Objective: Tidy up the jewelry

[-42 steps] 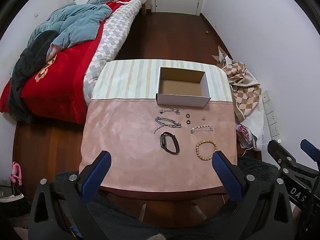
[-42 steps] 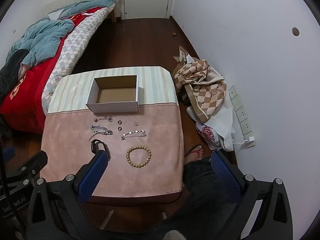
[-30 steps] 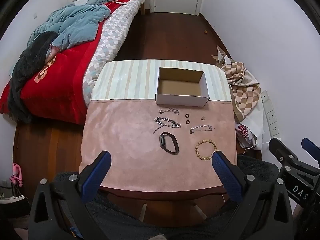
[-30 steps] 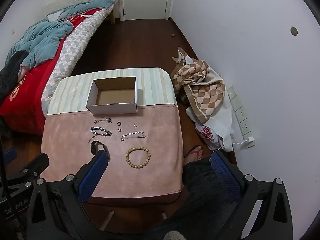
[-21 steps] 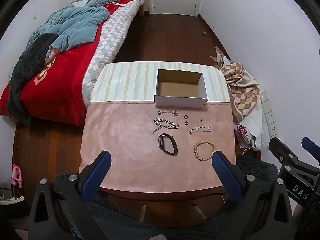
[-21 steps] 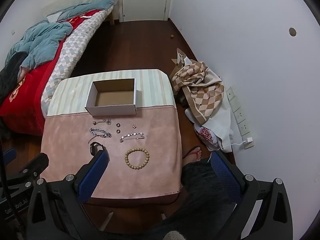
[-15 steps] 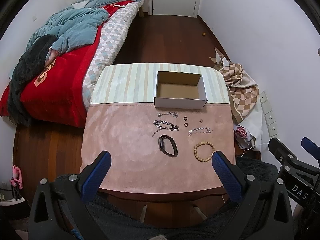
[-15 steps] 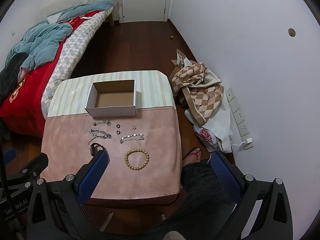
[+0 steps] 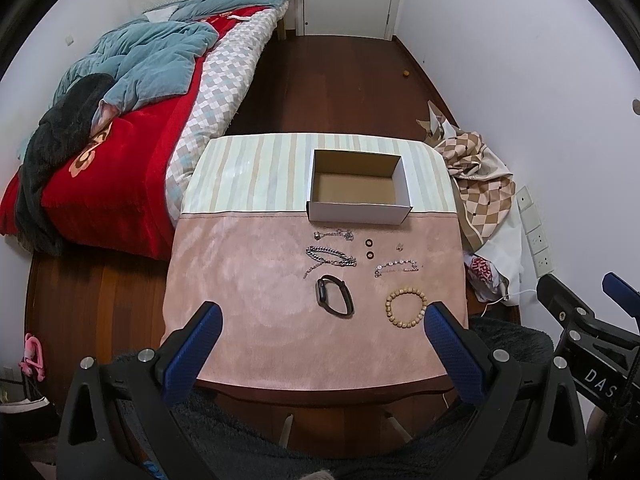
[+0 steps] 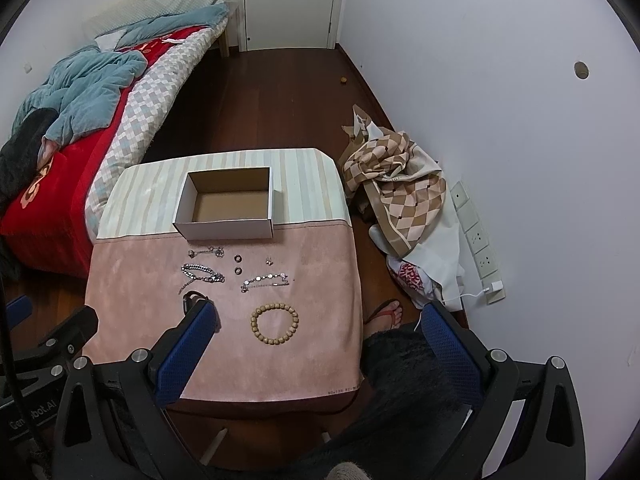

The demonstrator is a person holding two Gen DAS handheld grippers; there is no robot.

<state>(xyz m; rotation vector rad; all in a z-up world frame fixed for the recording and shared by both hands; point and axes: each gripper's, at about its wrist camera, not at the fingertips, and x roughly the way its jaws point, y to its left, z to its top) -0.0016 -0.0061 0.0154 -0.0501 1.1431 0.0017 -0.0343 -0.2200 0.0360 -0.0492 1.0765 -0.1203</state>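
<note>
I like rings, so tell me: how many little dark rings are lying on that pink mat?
2. One dark ring lies nearer the cardboard box, the other dark ring just behind it toward the camera, both between the chains. None seems hidden.

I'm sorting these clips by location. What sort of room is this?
Most likely a bedroom in a home: an unmade bed with quilts, a closed door, and a small cloth-covered table set beside the bed with jewelry laid out.
</note>
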